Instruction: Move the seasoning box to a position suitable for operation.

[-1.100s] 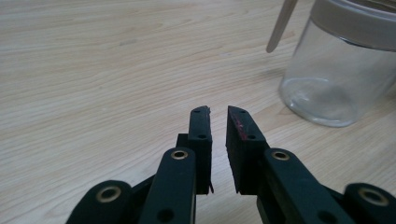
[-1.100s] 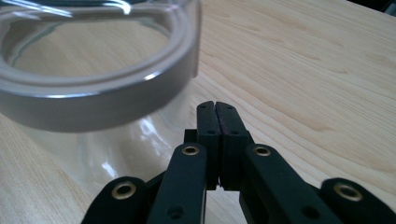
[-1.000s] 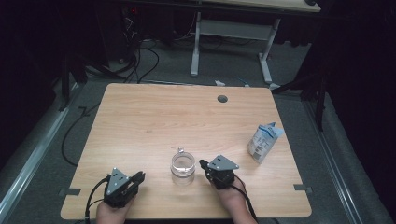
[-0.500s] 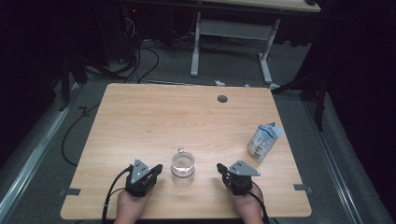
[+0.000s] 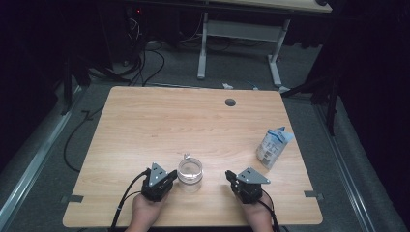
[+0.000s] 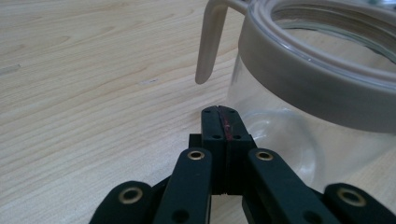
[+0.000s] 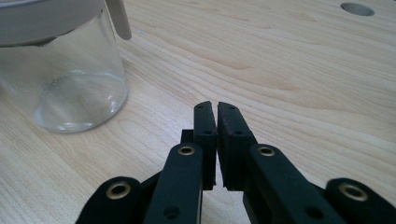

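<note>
Left claw [image 5: 170, 178] sits pressed shut just beside the glass jar [image 5: 189, 173]; right claw [image 5: 232, 177], nearly closed and empty, rests apart on the surface [image 5: 193, 121].

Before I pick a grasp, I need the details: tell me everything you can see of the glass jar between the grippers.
The glass jar is clear and round, with a wide pale collar around its open top and a thin pale handle curving down from the rim. It looks empty. It stands upright on the wooden table near the front edge, between the two grippers. Nothing grips it.
</note>
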The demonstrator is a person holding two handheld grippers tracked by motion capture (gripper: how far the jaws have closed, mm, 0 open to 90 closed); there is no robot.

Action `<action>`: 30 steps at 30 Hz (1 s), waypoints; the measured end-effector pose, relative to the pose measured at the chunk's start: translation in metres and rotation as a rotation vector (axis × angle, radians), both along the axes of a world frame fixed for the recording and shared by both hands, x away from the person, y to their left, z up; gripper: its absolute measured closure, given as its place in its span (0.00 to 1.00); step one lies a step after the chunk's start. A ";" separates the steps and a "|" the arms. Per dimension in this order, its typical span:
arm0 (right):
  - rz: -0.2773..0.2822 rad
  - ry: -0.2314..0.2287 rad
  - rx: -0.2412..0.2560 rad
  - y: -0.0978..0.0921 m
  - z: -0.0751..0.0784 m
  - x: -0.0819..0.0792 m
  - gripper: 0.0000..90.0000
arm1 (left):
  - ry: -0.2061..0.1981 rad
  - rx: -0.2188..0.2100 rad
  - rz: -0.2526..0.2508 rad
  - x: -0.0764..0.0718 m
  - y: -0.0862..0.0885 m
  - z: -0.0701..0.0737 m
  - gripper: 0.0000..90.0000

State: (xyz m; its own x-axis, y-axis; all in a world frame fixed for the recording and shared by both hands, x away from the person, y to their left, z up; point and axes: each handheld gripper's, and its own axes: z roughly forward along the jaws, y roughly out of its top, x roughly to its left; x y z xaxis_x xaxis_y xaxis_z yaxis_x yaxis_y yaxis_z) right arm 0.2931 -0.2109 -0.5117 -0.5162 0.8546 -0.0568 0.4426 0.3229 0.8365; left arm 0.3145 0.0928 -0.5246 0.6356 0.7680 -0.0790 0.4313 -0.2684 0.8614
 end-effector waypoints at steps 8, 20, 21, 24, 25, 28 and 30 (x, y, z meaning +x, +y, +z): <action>0.012 -0.002 -0.004 0.003 0.001 -0.002 0.97 | -0.003 0.011 -0.042 -0.018 -0.005 0.001 1.00; 0.012 -0.004 -0.006 0.003 0.001 -0.002 0.97 | 0.012 -0.002 -0.123 -0.034 -0.026 0.003 0.99; 0.011 -0.004 -0.006 0.002 0.001 -0.002 0.97 | 0.010 0.001 -0.122 -0.034 -0.027 0.003 0.98; 0.009 -0.004 -0.004 0.002 0.001 -0.002 0.96 | 0.005 -0.003 -0.118 -0.032 -0.028 0.002 0.97; 0.009 -0.002 -0.005 0.001 0.001 -0.002 0.96 | 0.004 -0.004 -0.118 -0.032 -0.027 0.003 0.96; 0.006 0.001 -0.004 0.000 0.000 -0.002 0.95 | -0.014 -0.006 -0.105 -0.030 -0.023 0.005 0.89; 0.007 0.004 0.004 -0.001 0.000 -0.001 0.92 | -0.017 -0.006 -0.099 -0.028 -0.018 0.007 0.85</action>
